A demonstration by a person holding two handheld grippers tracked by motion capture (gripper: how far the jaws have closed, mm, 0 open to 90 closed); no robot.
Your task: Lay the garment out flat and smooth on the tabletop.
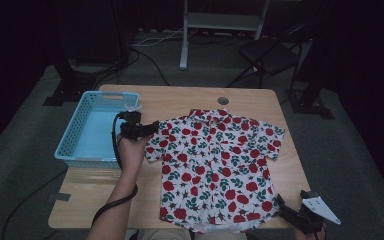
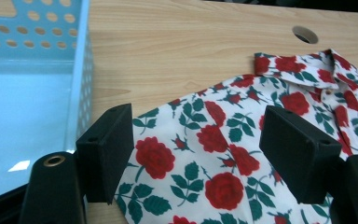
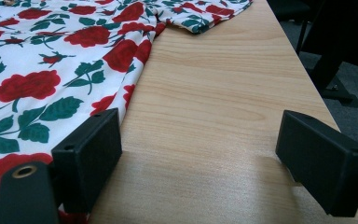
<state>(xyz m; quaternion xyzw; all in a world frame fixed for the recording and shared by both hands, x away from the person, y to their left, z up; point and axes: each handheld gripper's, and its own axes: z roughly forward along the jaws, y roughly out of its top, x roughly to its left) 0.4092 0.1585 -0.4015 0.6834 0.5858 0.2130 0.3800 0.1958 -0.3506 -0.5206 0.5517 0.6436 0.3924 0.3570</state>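
Table (image 1: 130, 200): shirt (image 1: 215, 170) collar points away.

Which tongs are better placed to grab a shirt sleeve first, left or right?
Left, most likely. The left tongs are open right over the shirt sleeve beside the blue basket, fabric between the jaws. The right tongs are open too, but mostly over bare table by the hem corner.
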